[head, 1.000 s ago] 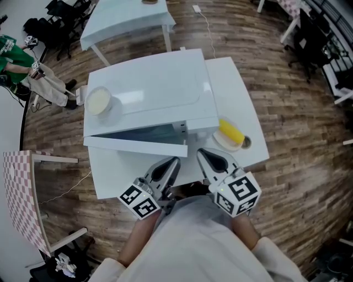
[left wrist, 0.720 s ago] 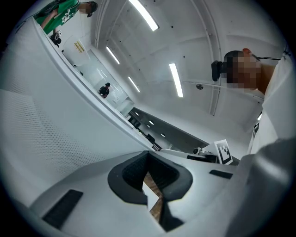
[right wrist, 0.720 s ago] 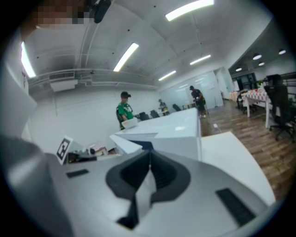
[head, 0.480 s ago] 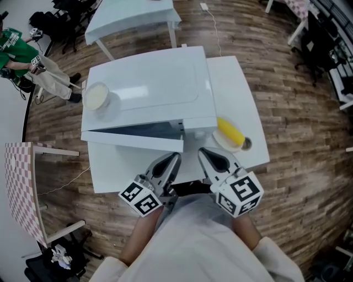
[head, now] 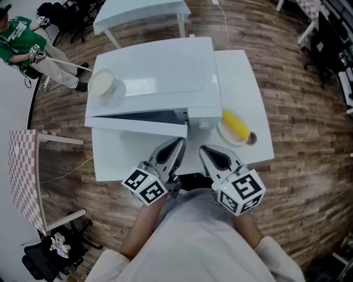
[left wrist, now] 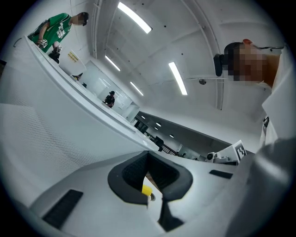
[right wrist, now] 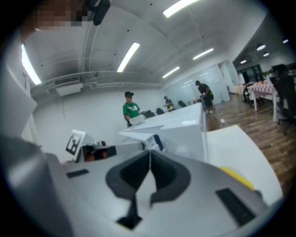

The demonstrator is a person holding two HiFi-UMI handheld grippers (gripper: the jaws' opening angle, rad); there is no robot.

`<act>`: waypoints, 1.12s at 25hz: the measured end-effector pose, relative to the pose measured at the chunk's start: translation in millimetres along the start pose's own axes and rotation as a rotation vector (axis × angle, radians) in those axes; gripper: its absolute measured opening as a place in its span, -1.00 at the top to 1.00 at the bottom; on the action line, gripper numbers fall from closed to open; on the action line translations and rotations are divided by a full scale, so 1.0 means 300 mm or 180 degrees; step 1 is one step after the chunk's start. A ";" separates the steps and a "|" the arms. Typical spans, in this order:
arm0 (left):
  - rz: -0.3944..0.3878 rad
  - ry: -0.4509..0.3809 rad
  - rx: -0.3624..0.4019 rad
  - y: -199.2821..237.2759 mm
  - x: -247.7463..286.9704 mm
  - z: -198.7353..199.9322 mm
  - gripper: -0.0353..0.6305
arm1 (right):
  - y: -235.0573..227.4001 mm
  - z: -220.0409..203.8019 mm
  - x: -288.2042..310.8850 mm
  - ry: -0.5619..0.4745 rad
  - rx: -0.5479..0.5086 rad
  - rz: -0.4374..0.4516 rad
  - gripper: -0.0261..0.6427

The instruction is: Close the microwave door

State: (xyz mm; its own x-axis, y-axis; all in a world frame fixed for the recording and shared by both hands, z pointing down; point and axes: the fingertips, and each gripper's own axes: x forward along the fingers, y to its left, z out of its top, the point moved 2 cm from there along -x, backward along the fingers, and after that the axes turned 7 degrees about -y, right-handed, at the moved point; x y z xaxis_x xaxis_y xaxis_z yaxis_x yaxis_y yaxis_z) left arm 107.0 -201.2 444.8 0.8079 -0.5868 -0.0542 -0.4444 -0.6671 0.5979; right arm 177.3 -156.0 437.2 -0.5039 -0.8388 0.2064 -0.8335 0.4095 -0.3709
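A white microwave (head: 154,77) stands on a white table (head: 242,71). Its door (head: 138,125) is ajar, hinged at the left, with a narrow dark gap behind it. My left gripper (head: 180,142) is shut, its tip just below the door's free right end. In the left gripper view the gripper (left wrist: 147,159) points up along the door's face (left wrist: 55,129). My right gripper (head: 203,150) is shut and empty, beside the left one. In the right gripper view the gripper (right wrist: 149,155) faces the microwave (right wrist: 180,125).
A small plate with a yellow item (head: 235,126) sits on the table right of the microwave. A white bowl (head: 102,82) rests on the microwave's top left corner. A person in green (head: 22,38) stands at far left. Another white table (head: 143,11) stands behind.
The gap behind the door looks a little narrower than a second ago. Both grippers stay shut just in front of the door's free end.
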 end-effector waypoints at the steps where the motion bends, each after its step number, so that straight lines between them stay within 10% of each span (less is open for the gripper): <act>1: 0.0008 0.0002 0.0008 0.003 0.003 0.000 0.84 | 0.000 -0.002 -0.002 -0.0001 -0.0003 0.0002 0.85; 23: 0.0123 -0.0036 0.0002 0.055 0.059 0.008 0.84 | -0.080 0.046 0.014 -0.0035 -0.0111 -0.0071 0.85; 28: 0.0124 0.0122 0.0561 0.039 0.073 0.004 0.84 | -0.085 0.064 0.039 -0.0038 -0.0144 -0.0054 0.85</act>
State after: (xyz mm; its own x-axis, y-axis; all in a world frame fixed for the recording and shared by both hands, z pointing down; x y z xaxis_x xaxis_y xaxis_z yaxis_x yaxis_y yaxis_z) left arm 118.9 -222.5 449.6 0.8014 -0.5981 -0.0012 -0.5339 -0.7162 0.4494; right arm 197.0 -183.2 431.7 -0.4871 -0.8499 0.2012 -0.8514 0.4107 -0.3262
